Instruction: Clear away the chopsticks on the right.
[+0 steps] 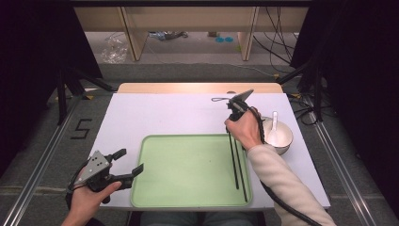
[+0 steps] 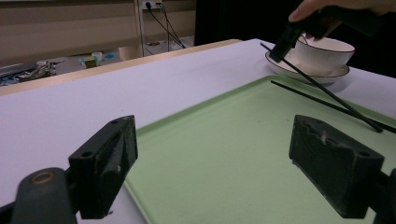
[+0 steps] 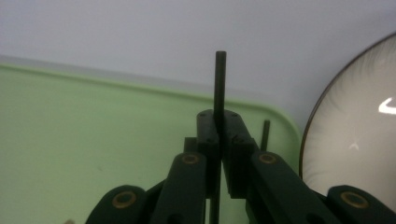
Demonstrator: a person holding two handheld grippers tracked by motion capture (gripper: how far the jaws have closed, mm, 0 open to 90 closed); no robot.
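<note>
My left gripper (image 1: 126,164) hangs at the near left corner of the green tray (image 1: 188,188), its jaws spread wide with nothing between them. My right gripper (image 3: 219,122) stands over the tray's far right corner, jaws clamped on one black chopstick (image 3: 220,79); that stick slants down to the tray floor. The second chopstick (image 1: 241,170) lies flat on the tray just beside it. Right of the tray sits a white bowl (image 1: 285,137) holding a white spoon (image 1: 274,126).
</note>
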